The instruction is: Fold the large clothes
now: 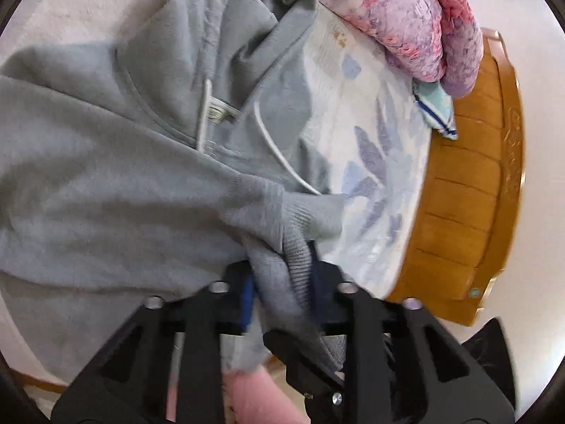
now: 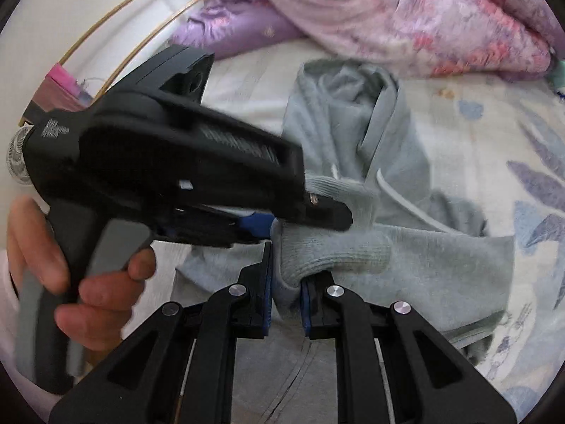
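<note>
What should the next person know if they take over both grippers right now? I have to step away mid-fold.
Left gripper: shut on a ribbed cuff of the grey hoodie.
Right gripper: shut on a ribbed cuff too; the left one grips right beside it.
Hoodie: lies on the leaf-print bed sheet, hood toward the pink quilt, drawstrings loose.
Done: sleeve ends drawn in over the body.
Left: lay the cuffs down, let go, fold the body and hood.
</note>
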Tool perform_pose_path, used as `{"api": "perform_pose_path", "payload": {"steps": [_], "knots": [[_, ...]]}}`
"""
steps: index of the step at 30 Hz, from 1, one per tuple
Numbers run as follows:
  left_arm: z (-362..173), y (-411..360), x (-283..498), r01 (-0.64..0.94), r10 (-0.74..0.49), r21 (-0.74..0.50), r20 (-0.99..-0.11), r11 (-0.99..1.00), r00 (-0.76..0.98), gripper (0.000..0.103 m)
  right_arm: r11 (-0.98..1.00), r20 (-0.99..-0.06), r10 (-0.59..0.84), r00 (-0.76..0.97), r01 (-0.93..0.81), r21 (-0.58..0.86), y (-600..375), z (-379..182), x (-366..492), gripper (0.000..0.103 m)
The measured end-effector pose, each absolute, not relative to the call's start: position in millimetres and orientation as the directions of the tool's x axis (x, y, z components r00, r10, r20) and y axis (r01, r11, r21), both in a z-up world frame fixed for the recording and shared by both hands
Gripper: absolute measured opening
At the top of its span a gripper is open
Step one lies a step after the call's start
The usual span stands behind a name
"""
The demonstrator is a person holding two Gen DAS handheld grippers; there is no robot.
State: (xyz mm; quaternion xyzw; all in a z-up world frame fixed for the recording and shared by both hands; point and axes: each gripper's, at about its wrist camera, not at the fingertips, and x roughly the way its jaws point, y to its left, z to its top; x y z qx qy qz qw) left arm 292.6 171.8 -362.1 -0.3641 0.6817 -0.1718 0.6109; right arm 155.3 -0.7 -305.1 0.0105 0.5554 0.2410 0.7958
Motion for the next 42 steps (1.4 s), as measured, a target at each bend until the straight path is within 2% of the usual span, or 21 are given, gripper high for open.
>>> {"api": "perform_pose_path", "payload": {"steps": [2, 3, 4, 5, 6, 9, 12, 15, 17, 18, 19, 23, 28, 30, 31, 32, 33, 34, 36, 40, 42], "knots": [[-364.3, 171.7, 290.0, -0.234, -0.663, -0.648, -0.748, 0.725, 0.019, 0.014, 0.882, -0.888, 0.401, 0.225, -0.357, 0.308, 1.9, -316.9, 156.7, 0.019], [-366.5, 174.8, 288.8, -0.225, -0.647, -0.633, -0.763, 0.741, 0.016, 0.014, 0.882, -0.892, 0.403, 0.202, -0.344, 0.321, 1.9, -321.1, 157.5, 0.03], [-368.7, 179.9, 287.7, -0.223, -0.628, -0.614, -0.778, 0.757, 0.014, 0.014, 0.88, -0.895, 0.417, 0.16, -0.317, 0.353, -0.1, -326.8, 158.7, 0.043], [-372.8, 187.2, 287.8, -0.22, -0.609, -0.597, -0.793, 0.772, 0.016, 0.014, 0.874, -0.889, 0.438, 0.136, -0.294, 0.386, -3.1, -329.4, 158.0, 0.07], [-378.9, 196.8, 288.6, -0.212, -0.595, -0.584, -0.804, 0.784, 0.013, 0.014, 0.871, -0.881, 0.455, 0.129, -0.271, 0.41, -7.9, -328.8, 155.5, 0.08], [-392.5, 214.0, 289.3, -0.176, -0.561, -0.553, -0.828, 0.814, 0.004, 0.014, 0.882, -0.888, 0.446, 0.115, -0.222, 0.415, -30.8, -330.7, 148.8, 0.082], [-417.4, 226.7, 290.0, -0.139, -0.508, -0.5, -0.861, 0.855, -0.025, 0.017, 0.939, -0.942, 0.315, 0.119, -0.184, 0.291, -65.0, -343.6, 144.0, 0.083], [-444.3, 240.8, 286.7, -0.188, -0.388, -0.375, -0.921, 0.908, -0.034, 0.038, 0.985, -0.983, 0.162, 0.08, -0.069, 0.157, -116.2, -372.8, 144.6, 0.083], [-446.3, 247.7, 282.5, -0.209, -0.389, -0.376, -0.921, 0.903, -0.027, 0.053, 0.987, -0.989, 0.139, 0.042, 0.07, 0.141, -158.1, -389.9, 139.7, 0.083], [-444.7, 251.6, 279.3, -0.235, -0.408, -0.393, -0.913, 0.889, -0.021, 0.072, 0.978, -0.987, 0.156, 0.026, 0.135, 0.159, -173.5, -394.9, 134.8, 0.083], [-440.1, 257.8, 274.9, -0.279, -0.423, -0.408, -0.906, 0.869, 0.007, 0.083, 0.961, -0.983, 0.184, 0.013, 0.209, 0.183, -188.9, -400.4, 131.2, 0.083], [-424.8, 271.3, 264.4, -0.383, -0.477, -0.483, -0.871, 0.788, 0.117, 0.09, 0.722, -0.896, 0.432, 0.098, 0.558, 0.409, -245.5, -427.3, 112.8, 0.082], [-431.0, 258.1, 271.6, -0.438, -0.506, -0.484, -0.859, 0.757, 0.076, 0.09, 0.516, -0.859, 0.486, 0.162, 0.74, 0.432, -259.4, -454.0, 115.5, 0.05], [-440.6, 247.7, 276.7, -0.42, -0.481, -0.454, -0.875, 0.786, 0.045, 0.09, 0.456, -0.843, 0.525, 0.118, 0.797, 0.396, -254.8, -470.6, 111.2, 0.026], [-448.8, 244.2, 276.6, -0.422, -0.452, -0.405, -0.892, 0.811, -0.011, 0.087, 0.429, -0.837, 0.534, 0.119, 0.814, 0.39, -254.7, -474.0, 107.0, 0.02], [-455.1, 239.4, 274.9, -0.413, -0.435, -0.381, -0.899, 0.827, -0.042, 0.083, 0.398, -0.833, 0.537, 0.134, 0.83, 0.39, -255.6, -475.5, 101.2, 0.015], [-458.8, 235.7, 274.3, -0.397, -0.423, -0.37, -0.905, 0.84, -0.051, 0.065, 0.38, -0.832, 0.533, 0.154, 0.835, 0.398, -256.9, -474.8, 97.6, 0.011], [-462.6, 234.3, 272.1, -0.368, -0.388, -0.34, -0.919, 0.866, -0.065, 0.043, 0.368, -0.832, 0.529, 0.167, 0.838, 0.402, -258.0, -474.4, 94.4, 0.01], [-470.2, 237.5, 267.8, -0.336, -0.325, -0.276, -0.941, 0.901, -0.097, 0.021, 0.42, -0.866, 0.488, 0.112, 0.839, 0.346, -257.7, -472.7, 89.6, 0.009], [-475.8, 247.7, 267.7, -0.333, -0.384, -0.338, -0.92, 0.88, -0.081, 0.019, 0.58, -0.912, 0.409, 0.033, 0.762, 0.287, -251.8, -472.5, 100.6, 0.012], [-471.8, 242.0, 269.7, -0.3, -0.352, -0.31, -0.931, 0.902, -0.094, 0.019, 0.679, -0.935, 0.346, -0.076, 0.708, 0.193, -240.6, -472.5, 113.3, 0.046]]}}
